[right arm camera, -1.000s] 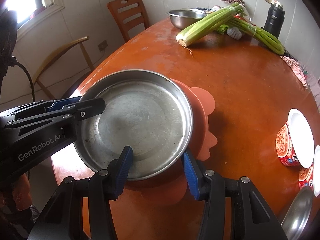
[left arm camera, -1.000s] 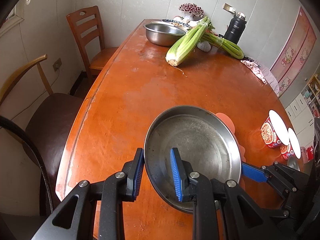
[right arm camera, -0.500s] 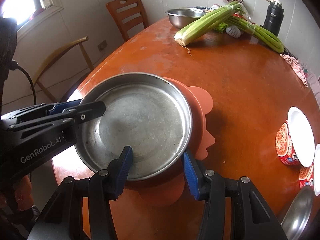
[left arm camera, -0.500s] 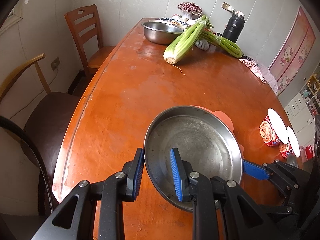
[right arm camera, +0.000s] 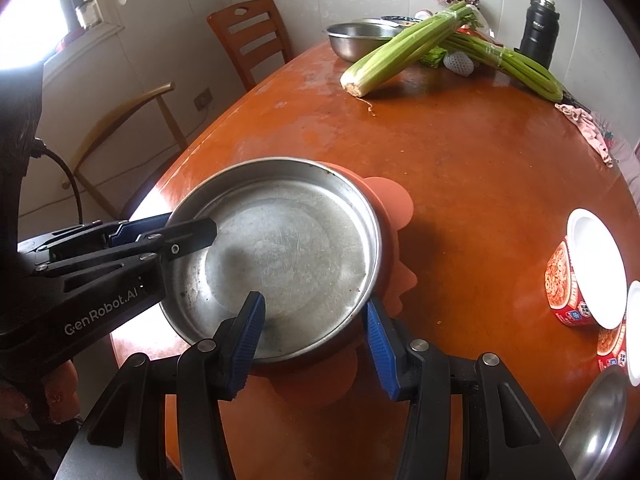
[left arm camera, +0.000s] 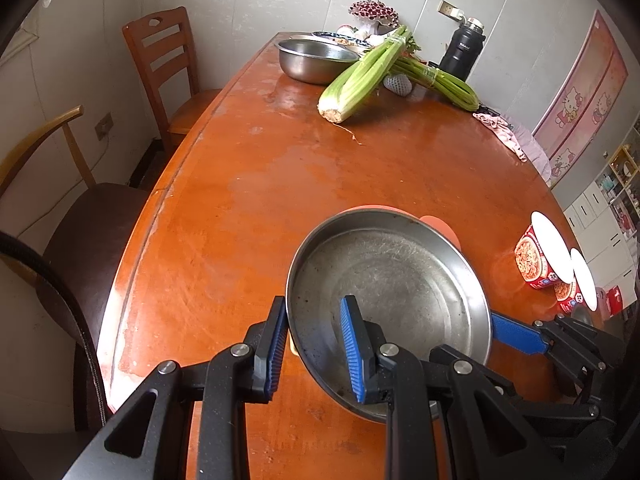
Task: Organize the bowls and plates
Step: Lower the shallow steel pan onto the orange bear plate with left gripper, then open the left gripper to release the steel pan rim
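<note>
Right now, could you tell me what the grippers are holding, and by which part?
Both hold the steel pan by its rim: left gripper at one side, right gripper at the near edge.

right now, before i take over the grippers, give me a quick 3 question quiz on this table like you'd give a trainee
1. True or false: the round steel pan lies over the orange flower-shaped plastic plate.
2. Which one stands by the green celery bunch at the far end of the red-brown wooden table?
A) a deep steel bowl
B) a glass jug
C) a blue kettle
3. What has its rim between the fingers of the left gripper?

Key: 1 true; 2 A; 3 the round steel pan.
</note>
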Demonstrator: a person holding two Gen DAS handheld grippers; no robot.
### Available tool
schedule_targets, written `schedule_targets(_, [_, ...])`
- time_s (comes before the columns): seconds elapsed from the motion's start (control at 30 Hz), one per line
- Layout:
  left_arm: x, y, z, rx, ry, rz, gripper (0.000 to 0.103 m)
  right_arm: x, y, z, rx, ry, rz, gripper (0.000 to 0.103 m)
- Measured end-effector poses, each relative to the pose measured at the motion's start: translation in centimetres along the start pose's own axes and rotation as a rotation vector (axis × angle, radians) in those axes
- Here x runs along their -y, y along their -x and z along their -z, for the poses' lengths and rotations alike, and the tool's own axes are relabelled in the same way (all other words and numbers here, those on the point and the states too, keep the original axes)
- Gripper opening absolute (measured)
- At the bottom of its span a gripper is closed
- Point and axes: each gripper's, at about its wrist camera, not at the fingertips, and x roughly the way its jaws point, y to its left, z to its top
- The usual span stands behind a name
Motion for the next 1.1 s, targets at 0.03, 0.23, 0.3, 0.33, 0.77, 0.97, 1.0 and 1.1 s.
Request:
schedule_targets(0.03, [0.1,0.0,0.0,-0.001,-0.001,0.0,0.026,0.1,0.1,0.0,0.0,-0.004,-0.003,0.052])
schedule_targets(0.23, [0.5,-0.1,-0.1,-0.006,-0.006,-0.002,0.026,0.6,0.5,0.3,0.005,-0.016,-0.005,0.052])
schedule_targets(0.3, [0.5,0.0,-0.1,-0.005,-0.004,-0.003,0.026,0.7,0.5,0.3,0.006,-0.018,-0.01,0.052])
schedule_targets(0.33, [0.5,0.0,-0.1,-0.006,-0.002,-0.002,0.026,0.7,0.5,0.3,0.004,-0.013,-0.009,0.052])
schedule_targets(0.77, [0.8,0.4,0.0,-0.005,-0.002,0.008,0.027,1.2,1.7,0.1,0.043,-0.01,-0.012,0.052])
schedule_targets(0.97, [0.4,0.9,0.0,0.009,0.005,0.002,0.033,0.6,2.4,0.0,0.071,0.016,-0.03,0.056])
schedule_targets(1.0, [0.3,1.0,-0.1,0.011,0.005,0.0,0.036,0.7,2.5,0.0,0.075,0.012,-0.036,0.056])
schedule_targets(1.1, [0.0,1.3,-0.2,0.018,0.016,0.002,0.042,0.6,2.6,0.0,0.079,0.018,-0.036,0.057])
